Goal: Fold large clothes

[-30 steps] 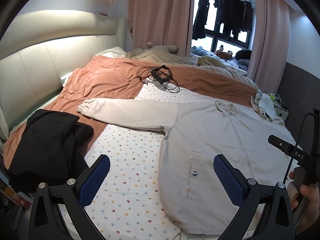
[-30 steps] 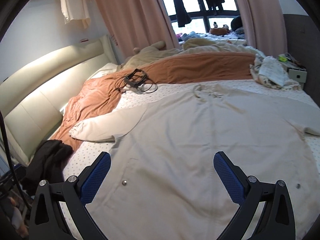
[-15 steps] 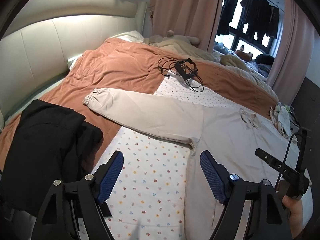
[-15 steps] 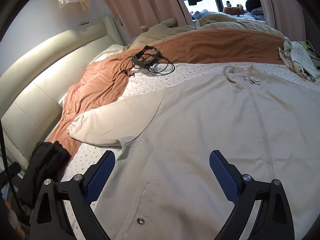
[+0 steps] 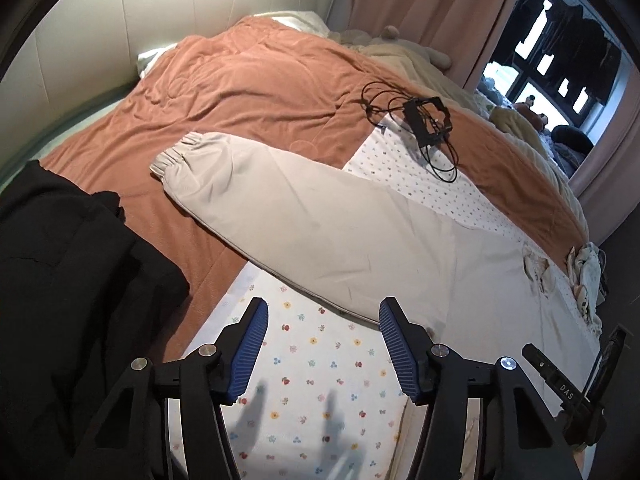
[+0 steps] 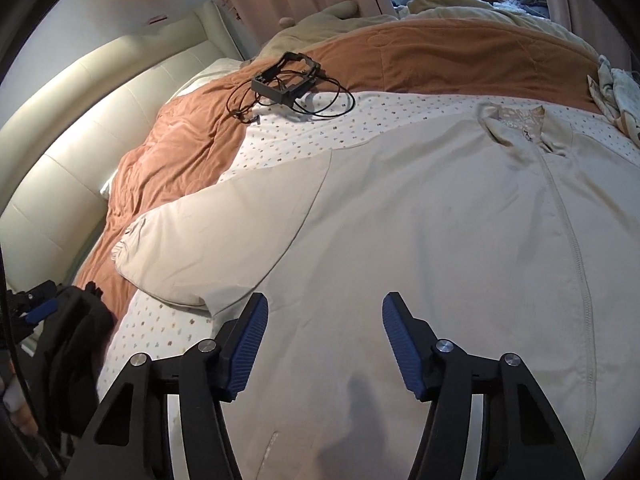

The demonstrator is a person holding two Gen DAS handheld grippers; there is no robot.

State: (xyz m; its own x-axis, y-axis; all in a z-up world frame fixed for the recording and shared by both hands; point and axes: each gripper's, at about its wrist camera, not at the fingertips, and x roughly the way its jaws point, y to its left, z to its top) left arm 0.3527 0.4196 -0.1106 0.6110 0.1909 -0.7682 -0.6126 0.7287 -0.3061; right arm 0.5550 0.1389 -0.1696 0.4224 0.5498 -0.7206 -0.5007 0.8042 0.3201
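Observation:
A large beige zip jacket (image 6: 420, 216) lies flat, front up, on the bed. Its left sleeve (image 5: 288, 216) stretches out to the left, cuff (image 5: 176, 156) on the brown blanket. My left gripper (image 5: 322, 312) is open and empty, low over the flowered sheet just below the sleeve's lower edge. My right gripper (image 6: 324, 308) is open and empty, low over the jacket body near the sleeve's armpit. The jacket's collar (image 6: 516, 120) lies at the far side.
A black garment (image 5: 68, 300) lies piled at the left of the bed. A black frame with cables (image 5: 428, 120) lies beyond the sleeve. A brown blanket (image 5: 256, 80) covers the far side. A padded headboard (image 6: 80, 120) runs along the left. Crumpled cloth (image 6: 620, 92) lies at the right.
Both grippers have moved forward and down toward the bed. The left one went left to the sleeve, the right one to the armpit area. Both jaws have narrowed but stay open.

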